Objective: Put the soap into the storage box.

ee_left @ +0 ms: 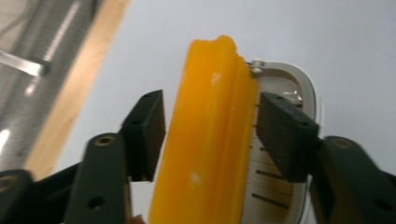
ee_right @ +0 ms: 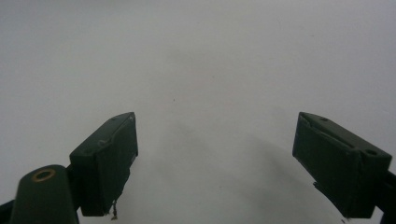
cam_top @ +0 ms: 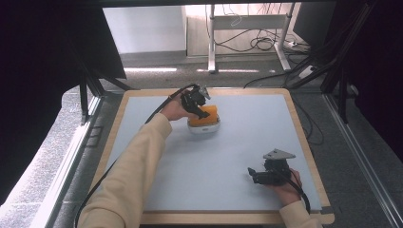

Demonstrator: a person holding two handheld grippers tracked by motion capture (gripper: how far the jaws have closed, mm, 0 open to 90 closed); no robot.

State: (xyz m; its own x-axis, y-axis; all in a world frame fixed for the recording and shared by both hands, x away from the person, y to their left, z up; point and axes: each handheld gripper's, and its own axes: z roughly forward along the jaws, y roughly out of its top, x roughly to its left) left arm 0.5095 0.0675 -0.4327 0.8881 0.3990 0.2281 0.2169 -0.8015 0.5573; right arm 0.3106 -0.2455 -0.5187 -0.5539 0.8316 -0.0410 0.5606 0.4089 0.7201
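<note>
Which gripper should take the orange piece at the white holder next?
Left, probably. The left gripper already has its open jaws either side of the orange piece at the white holder. The right gripper sits open near the table's front edge, far off.

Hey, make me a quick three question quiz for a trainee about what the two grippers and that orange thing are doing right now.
1. True or false: the right gripper holds something.
2. What lies between the left gripper's jaws? A) orange lid B) cable C) nothing
3. Fill in: the orange lid stands open over a ____ container.

Key: 1 false, its jaws are spread over the bare table. 2 A, with gaps at both pads. 3 white.
</note>
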